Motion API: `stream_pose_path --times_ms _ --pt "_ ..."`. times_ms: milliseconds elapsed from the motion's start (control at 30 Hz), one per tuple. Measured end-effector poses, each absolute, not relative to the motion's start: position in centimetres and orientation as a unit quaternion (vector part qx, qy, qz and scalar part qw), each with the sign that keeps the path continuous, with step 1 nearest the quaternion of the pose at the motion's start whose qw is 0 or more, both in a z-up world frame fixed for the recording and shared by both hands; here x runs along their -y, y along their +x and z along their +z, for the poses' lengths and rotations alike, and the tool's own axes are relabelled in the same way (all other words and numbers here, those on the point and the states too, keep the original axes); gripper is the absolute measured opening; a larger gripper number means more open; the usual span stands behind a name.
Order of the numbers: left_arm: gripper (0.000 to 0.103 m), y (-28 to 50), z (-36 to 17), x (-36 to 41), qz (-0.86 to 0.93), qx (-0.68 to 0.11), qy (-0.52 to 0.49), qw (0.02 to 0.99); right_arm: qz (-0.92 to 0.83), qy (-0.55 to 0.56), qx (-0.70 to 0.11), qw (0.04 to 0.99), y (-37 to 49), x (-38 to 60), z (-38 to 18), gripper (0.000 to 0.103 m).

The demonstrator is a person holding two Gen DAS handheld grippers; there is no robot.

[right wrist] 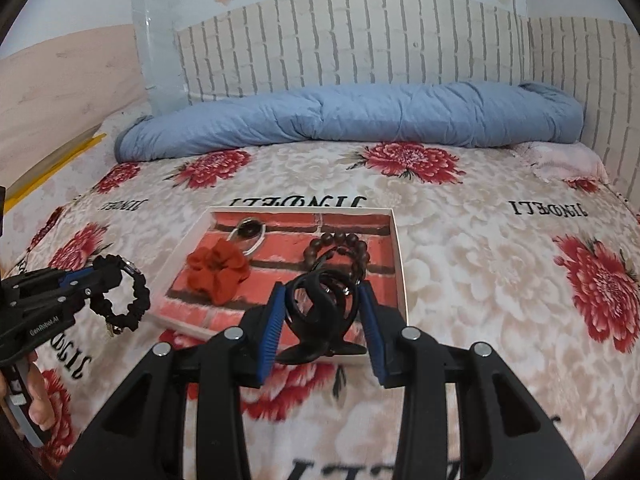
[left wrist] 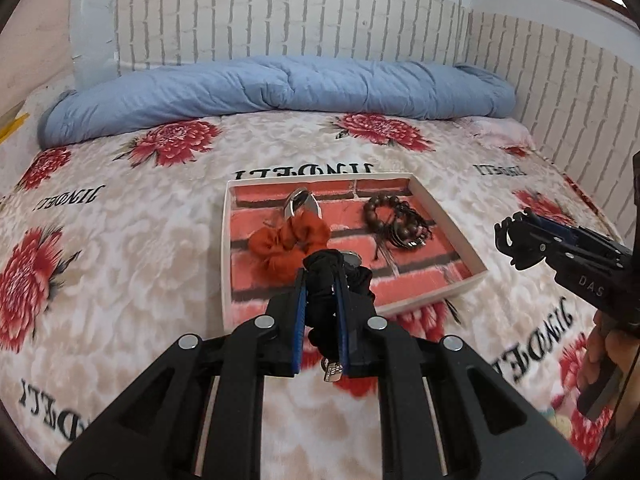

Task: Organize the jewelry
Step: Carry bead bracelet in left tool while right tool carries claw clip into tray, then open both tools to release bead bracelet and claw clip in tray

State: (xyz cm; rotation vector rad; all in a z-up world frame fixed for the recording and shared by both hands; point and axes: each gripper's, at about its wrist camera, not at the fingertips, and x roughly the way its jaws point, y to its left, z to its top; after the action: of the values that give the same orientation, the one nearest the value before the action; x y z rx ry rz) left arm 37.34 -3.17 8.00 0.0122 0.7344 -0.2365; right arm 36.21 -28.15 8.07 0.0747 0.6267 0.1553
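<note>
My left gripper [left wrist: 322, 276] is shut on a black scrunchie bracelet [left wrist: 326, 280] with a small metal tag, held above the near edge of the white tray [left wrist: 444, 208]; it also shows in the right wrist view [right wrist: 128, 300]. My right gripper [right wrist: 320, 308] holds a black hair claw clip [right wrist: 316, 320] between its blue pads, over the tray's near edge [right wrist: 400, 264]. In the tray lie an orange scrunchie [left wrist: 288, 248], a silver hair clip [left wrist: 300, 204] and a brown bead bracelet [left wrist: 384, 216] with dark hair ties.
The tray, lined with a red brick print, rests on a floral blanket [left wrist: 120, 260] on a bed. A rolled blue duvet [left wrist: 280, 92] lies along the headboard. A brick-pattern wall runs along the right side.
</note>
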Motion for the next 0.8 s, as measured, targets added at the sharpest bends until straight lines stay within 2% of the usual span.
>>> stream_pose_path --times_ms 400,800 --pt "0.012 46.2 0.8 4.0 -0.088 -0.421 0.012 0.903 0.055 0.037 -0.375 0.925 44.0 27.5 1.2 0.038" --pt "0.014 49.1 -1.3 2.6 -0.066 -0.438 0.0 0.897 0.03 0.016 -0.387 0.921 46.6 28.2 -1.0 0.038"
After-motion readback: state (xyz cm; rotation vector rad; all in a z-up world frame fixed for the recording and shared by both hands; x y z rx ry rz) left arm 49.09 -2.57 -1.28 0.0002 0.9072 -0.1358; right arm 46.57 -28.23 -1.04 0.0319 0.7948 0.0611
